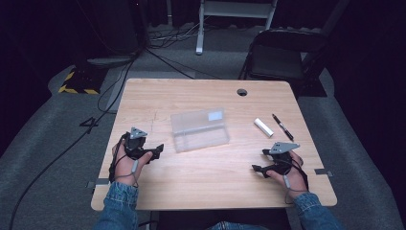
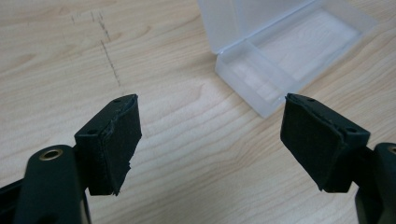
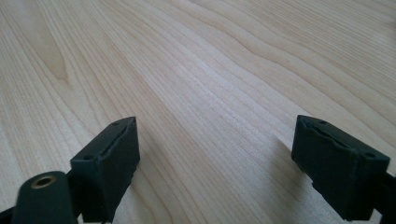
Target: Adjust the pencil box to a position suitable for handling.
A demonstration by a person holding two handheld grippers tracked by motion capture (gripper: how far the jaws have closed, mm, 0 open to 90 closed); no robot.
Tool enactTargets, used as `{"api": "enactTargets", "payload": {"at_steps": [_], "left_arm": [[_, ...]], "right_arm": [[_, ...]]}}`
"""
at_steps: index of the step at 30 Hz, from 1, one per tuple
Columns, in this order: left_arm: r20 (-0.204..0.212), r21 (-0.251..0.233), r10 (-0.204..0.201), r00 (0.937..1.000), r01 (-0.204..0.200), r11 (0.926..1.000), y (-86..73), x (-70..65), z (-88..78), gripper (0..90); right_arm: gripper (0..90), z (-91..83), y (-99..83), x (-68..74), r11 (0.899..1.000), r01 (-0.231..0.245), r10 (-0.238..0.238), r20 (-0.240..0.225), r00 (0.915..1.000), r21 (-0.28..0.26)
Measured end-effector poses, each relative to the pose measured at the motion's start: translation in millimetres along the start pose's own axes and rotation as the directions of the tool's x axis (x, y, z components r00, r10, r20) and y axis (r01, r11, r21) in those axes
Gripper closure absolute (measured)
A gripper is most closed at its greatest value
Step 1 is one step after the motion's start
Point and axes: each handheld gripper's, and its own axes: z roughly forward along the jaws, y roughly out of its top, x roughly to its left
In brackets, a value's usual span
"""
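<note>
Plainly, the thing in hand is the clear, frosted plastic hinged box [image 1: 200, 129], lying open near the middle of the pale wooden tabletop [image 1: 206, 182]; its lid stands up behind a shallow tray, and the left gripper view shows that tray [image 2: 299, 60] split by a low divider and holding nothing.

The left gripper [image 1: 156, 149] rests near the box's left end, pointing toward it, its black padded fingers [image 2: 122, 140] held apart with only bare wood between them; the right gripper [image 1: 258, 168] sits well off to the right near the front edge, its fingers [image 3: 112, 158] likewise spread over bare wood, gripping nothing.

I would judge the box light and thin-walled; stiff enough along its rims, but springy in the lid, and likely to flex or pop at the hinge if squeezed hard. The smooth plastic looks slippery, so it may skate across the wood when nudged rather than stay put. The surest hold seems to be a short end wall of the tray, or the front rim, pinched across the wall's thickness; the upright lid is a poorer choice, since it would swing.

A small white cylinder [image 1: 263, 127] and a black pen [image 1: 282, 126] lie to the right of the box, apart from it, nearer the right gripper.
</note>
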Motion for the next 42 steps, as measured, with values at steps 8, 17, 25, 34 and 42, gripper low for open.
{"api": "enactTargets", "payload": {"at_steps": [8,17,25,34,42], "left_arm": [[0.019,-0.015,0.014,0.9997,-0.014,0.9998,11.9,-2.5,10.1,21.8],[0.06,0.019,0.038,0.9975,-0.039,0.9991,19.2,-2.0,36.2,26.8],[0.084,0.045,0.019,0.9963,-0.023,0.9987,18.9,-4.3,60.7,31.6],[0.069,0.093,0.062,0.9957,-0.068,0.9933,16.1,-14.3,82.2,34.7],[0.079,0.137,0.155,0.9848,-0.165,0.9769,11.5,-21.6,90.9,33.9]], "right_arm": [[15.5,0.0,0.0,0.0,1.0,0.0,0.0,0.0,1.0,0.0],[15.6,0.1,0.1,-0.1,1.0,0.0,0.0,0.001,1.0,0.0],[15.6,0.1,0.1,0.0,1.0,0.0,0.0,0.001,1.0,0.0],[15.6,0.1,0.1,0.1,1.0,0.0,0.0,0.002,1.0,0.0],[15.7,0.1,0.0,0.2,1.0,0.0,0.0,0.005,1.0,-0.001]]}}
